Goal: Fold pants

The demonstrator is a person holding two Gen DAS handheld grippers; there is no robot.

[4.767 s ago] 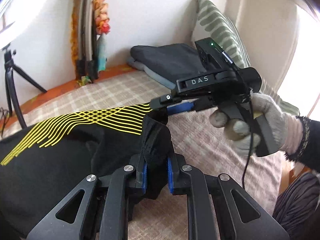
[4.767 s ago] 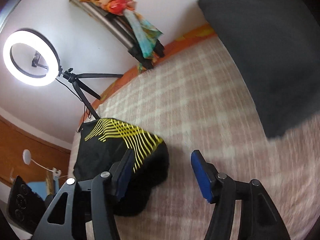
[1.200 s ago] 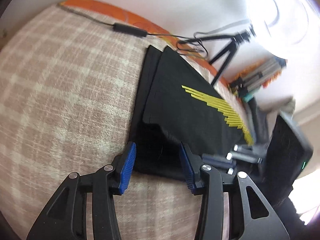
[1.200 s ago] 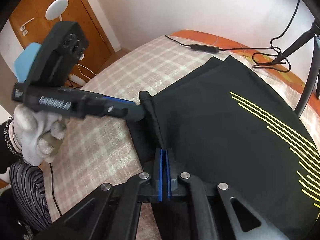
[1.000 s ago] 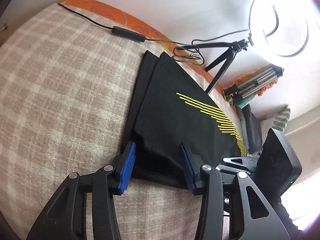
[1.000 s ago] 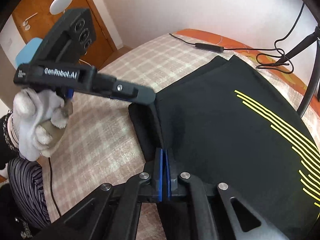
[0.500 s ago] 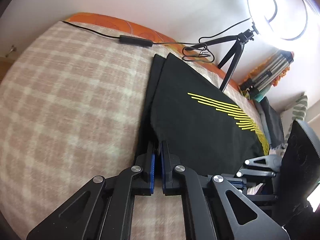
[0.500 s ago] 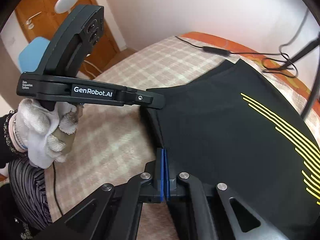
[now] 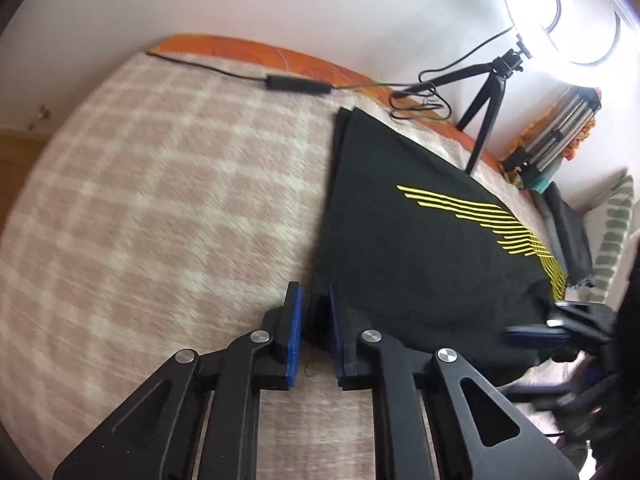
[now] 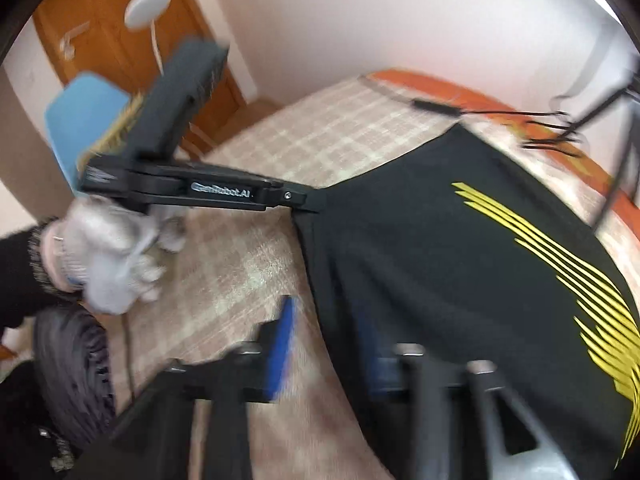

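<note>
Half a second ago the right gripper [image 10: 324,344] was clamped on the near edge of the black pants [image 9: 416,248]; its jaws have just been opening, and now they are standing apart astride that edge without pressing it. The pants, with yellow stripes [image 10: 560,264], are lying folded on the checked bedcover [image 9: 160,208], ahead of both pairs of fingers. The left gripper [image 9: 314,312] has just been loosening slightly; its blue pads [image 9: 295,320] are sitting narrowly parted with the pants' corner between them, and whether they are pressing it is unclear. A gloved hand [image 10: 112,256] is holding the left gripper. Beyond the pants, a tripod [image 9: 488,108] is carrying a lit ring light [image 9: 568,56].
</note>
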